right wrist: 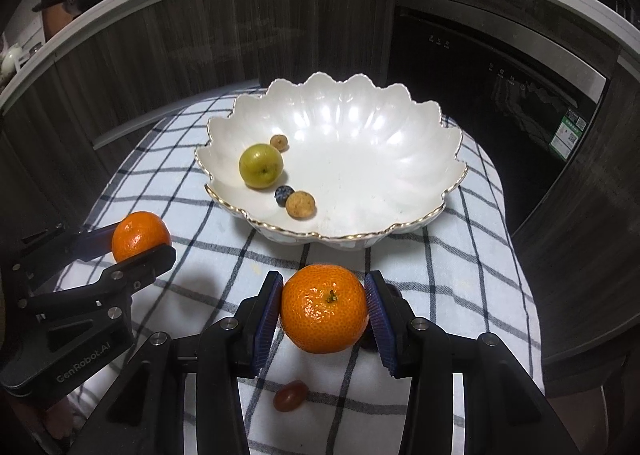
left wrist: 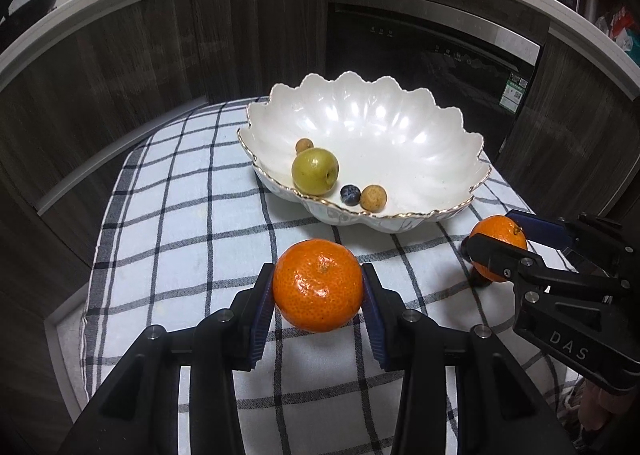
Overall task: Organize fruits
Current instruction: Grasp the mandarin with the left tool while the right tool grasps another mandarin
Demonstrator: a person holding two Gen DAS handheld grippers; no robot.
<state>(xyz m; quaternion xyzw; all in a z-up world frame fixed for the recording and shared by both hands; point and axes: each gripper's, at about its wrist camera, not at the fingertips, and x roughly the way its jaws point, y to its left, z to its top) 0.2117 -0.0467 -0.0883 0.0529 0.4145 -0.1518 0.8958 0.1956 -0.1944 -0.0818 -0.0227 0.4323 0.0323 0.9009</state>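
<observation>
A white scalloped bowl (left wrist: 400,127) with a gold rim sits on a checked cloth (left wrist: 192,215). In it lie a green fruit (left wrist: 315,170), a blueberry (left wrist: 350,194) and two small tan fruits (left wrist: 373,197). My left gripper (left wrist: 318,291) is shut on a mandarin (left wrist: 318,285) held just above the cloth, in front of the bowl. My right gripper (right wrist: 325,309) is shut on a second mandarin (right wrist: 324,307), right of the first. Each gripper also shows in the other's view, the right one (left wrist: 498,243) and the left one (right wrist: 140,237).
A red grape (right wrist: 291,396) lies on the cloth (right wrist: 460,295) under my right gripper, near the front edge. A dark fruit (right wrist: 370,341) is partly hidden behind the right mandarin. Dark wooden cabinets (left wrist: 120,67) and a black built-in appliance (left wrist: 432,55) stand behind the table.
</observation>
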